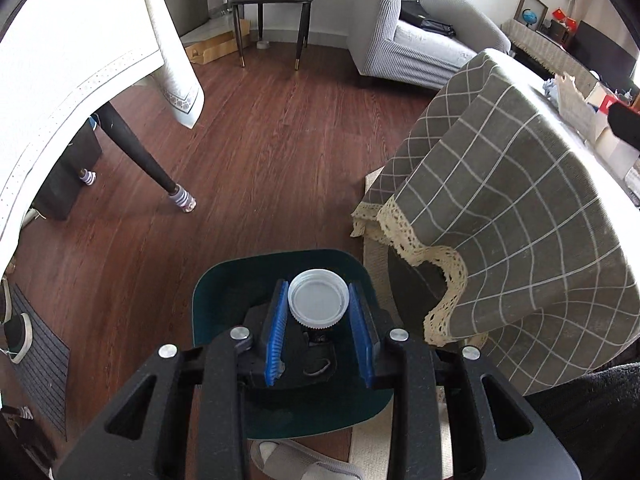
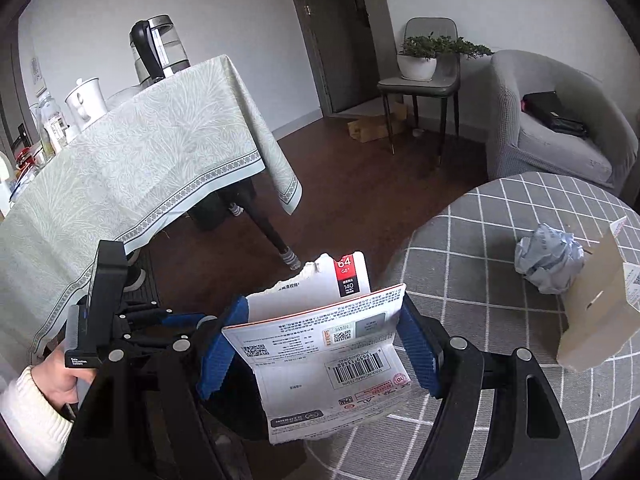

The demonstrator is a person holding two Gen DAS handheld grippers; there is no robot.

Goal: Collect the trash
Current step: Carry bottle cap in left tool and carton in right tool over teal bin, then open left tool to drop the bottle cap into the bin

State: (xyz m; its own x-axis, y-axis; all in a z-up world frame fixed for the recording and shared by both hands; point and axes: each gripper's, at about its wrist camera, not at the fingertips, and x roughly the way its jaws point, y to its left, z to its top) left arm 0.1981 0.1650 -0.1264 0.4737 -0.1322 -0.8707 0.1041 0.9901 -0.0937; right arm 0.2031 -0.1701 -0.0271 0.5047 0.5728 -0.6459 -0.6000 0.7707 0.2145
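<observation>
Left tongs (image 1: 318, 307) clamped narrowly on white bottle cap (image 1: 318, 298), held above dark green bin (image 1: 224, 296) on floor, right tongs (image 2: 320, 344) held half open, gripping torn card packaging (image 2: 320, 344) near checked surface (image 2: 500, 216)

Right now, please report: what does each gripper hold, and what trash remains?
Left gripper shut on white cap, over dark bin. Right gripper shut on torn card packaging. Crumpled paper remains on checked table.

You have a white ribbed bottle cap (image 1: 319, 298) directly above the dark green bin (image 1: 224, 280), a torn printed memory-card package (image 2: 326, 344) just off the checked tablecloth's (image 2: 500, 216) edge, and a crumpled grey-blue wrapper (image 2: 548, 258) lying on that tablecloth.
</observation>
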